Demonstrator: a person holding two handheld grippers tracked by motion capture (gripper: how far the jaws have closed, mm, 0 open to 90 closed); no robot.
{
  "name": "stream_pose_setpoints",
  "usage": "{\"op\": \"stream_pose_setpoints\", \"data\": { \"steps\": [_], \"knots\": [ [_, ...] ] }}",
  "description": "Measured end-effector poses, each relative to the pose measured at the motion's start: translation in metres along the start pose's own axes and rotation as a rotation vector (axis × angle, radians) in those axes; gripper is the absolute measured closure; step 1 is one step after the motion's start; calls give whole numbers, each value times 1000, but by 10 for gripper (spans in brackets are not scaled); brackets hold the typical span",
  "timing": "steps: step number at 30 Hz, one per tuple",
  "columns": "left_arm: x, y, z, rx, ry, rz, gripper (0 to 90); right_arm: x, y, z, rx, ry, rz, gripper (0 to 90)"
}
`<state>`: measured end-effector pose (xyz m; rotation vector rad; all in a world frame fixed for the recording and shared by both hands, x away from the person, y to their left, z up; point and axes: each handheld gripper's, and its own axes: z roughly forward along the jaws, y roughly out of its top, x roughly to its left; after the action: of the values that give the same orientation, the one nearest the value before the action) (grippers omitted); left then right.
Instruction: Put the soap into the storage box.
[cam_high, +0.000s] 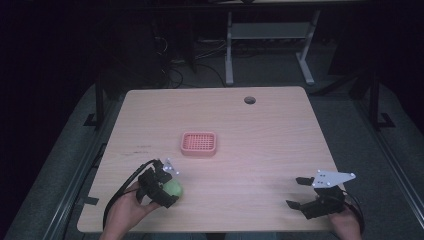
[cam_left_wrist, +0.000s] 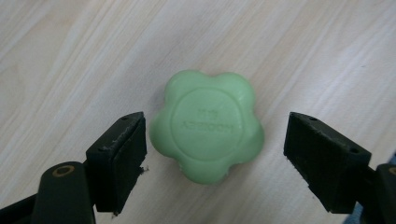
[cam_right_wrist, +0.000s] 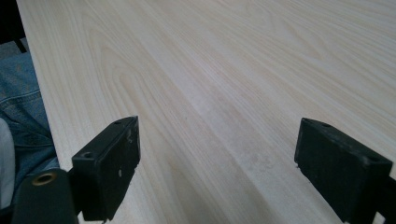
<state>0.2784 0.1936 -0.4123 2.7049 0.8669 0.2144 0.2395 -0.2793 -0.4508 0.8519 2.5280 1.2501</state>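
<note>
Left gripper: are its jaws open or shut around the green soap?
Open. The left gripper straddles the green soap lying flat on the table, with a gap at each jaw.

Right gripper (cam_right_wrist: 217, 161) over pale wood table (cam_right_wrist: 224, 70), jaws spread wide, nothing between them. One jaw rises from 7 o'clock, other from 4 o'clock; both black, blocky, flat-faced. Round metal-ringed hole in gripper body at 8 o'clock, bottom corner. Wood grain runs in long streaks from 11 o'clock toward 5 o'clock. Faint scuffed patch on tabletop between jaws, nearer 4 o'clock jaw. Table edge runs down 9 o'clock side; beyond it blue denim (cam_right_wrist: 21, 116) of person's clothing, dark floor at 11 o'clock corner.
</note>
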Motion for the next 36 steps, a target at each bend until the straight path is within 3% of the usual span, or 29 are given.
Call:
{"op": "stream_pose_setpoints", "data": {
  "steps": [5,11,16,25,36],
  "knots": [
    [3,2,7,28,1,-24,211,0,0,1,-1,2,-4,138],
    [5,5,13,60,-15,-83,225,0,0,1,-2,2,-5,138],
    [5,9,17,90,-14,-91,227,1,0,1,2,4,-9,137],
    [3,14,24,91,11,-145,248,1,0,1,1,3,-12,138],
    [2,12,31,101,18,-171,252,1,0,0,0,1,-7,138]
  ]
}}
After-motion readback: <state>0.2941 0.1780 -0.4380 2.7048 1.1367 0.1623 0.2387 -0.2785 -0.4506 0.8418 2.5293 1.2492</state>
